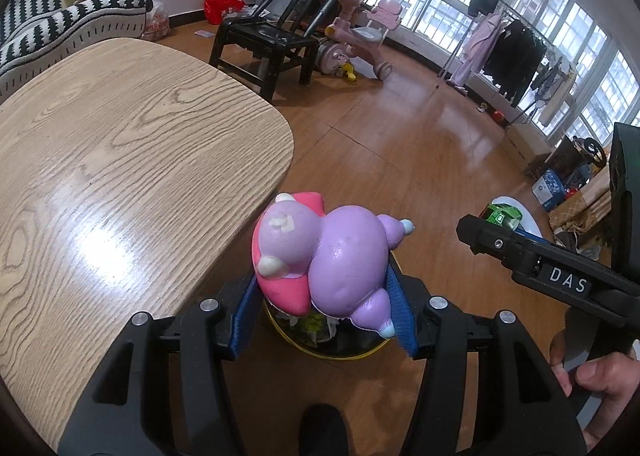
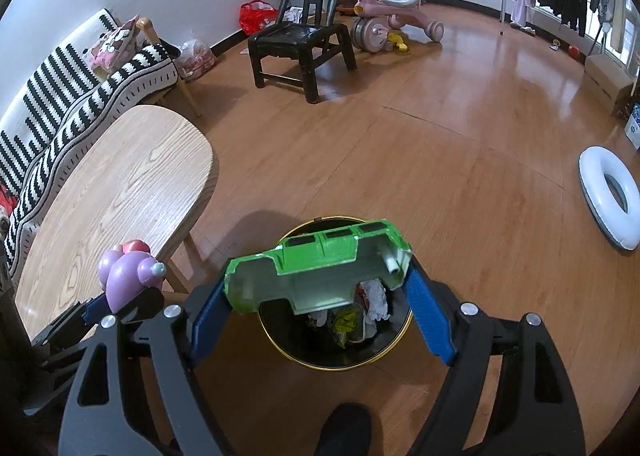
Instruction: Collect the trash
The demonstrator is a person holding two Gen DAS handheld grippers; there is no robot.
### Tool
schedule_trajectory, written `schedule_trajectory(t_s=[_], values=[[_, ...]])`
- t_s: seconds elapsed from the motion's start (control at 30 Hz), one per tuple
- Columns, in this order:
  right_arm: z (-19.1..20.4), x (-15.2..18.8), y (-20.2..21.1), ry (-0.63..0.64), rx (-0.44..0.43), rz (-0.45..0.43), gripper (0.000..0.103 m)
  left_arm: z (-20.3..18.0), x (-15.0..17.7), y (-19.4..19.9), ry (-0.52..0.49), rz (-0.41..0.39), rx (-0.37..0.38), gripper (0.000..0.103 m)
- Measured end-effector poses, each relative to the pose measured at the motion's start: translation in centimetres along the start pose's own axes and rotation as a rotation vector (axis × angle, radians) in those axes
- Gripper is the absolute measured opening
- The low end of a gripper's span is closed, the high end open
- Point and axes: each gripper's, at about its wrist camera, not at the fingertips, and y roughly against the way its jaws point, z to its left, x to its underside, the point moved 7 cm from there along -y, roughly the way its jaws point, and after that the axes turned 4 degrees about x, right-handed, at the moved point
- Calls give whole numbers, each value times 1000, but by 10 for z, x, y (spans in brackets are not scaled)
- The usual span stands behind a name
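left gripper (image 1: 324, 312) clamps purple toy (image 1: 332, 256); right gripper (image 2: 320, 308) clamps green car shell (image 2: 320, 264) above bin (image 2: 384, 356)

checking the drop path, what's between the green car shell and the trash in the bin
Nothing: in the right wrist view the green car shell hangs over the open bin, with only air above the trash.

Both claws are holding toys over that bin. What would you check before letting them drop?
1. Car shell held by right gripper: ok.
2. Car shell over the bin opening: ok.
3. Purple toy held by left gripper: ok.
4. Purple toy over the bin: cannot tell; the left view shows the bin beneath it, the right view shows the toy off to the side.
5. Room left in the bin: ok, trash sits below the rim.
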Motion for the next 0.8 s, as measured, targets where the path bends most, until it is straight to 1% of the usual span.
schedule_trajectory(t_s=[0.1, 0.13, 0.17, 0.2, 0.23, 0.27, 0.5, 0.8], values=[[-1, -1, 1, -7, -5, 0, 79, 1, -1, -2, 5, -3, 1, 57], [-1, -1, 0, -7, -8, 5, 81, 1, -1, -3, 9, -3, 1, 59], [-2, -1, 0, -10, -6, 8, 88, 1, -1, -4, 11, -1, -3, 63], [-3, -1, 0, -14, 1, 6, 90, 1, -1, -4, 13, 0, -3, 67], [-5, -3, 1, -20, 11, -2, 91, 2, -1, -4, 17, -6, -8, 76], [-6, -3, 2, -24, 13, -5, 92, 2, -2, -3, 19, -13, -11, 79], [-10, -4, 3, -44, 10, -14, 92, 2, -2, 0, 19, -20, 7, 79], [-7, -4, 3, -33, 7, -13, 92, 3, 0, 3, 23, -20, 0, 80]])
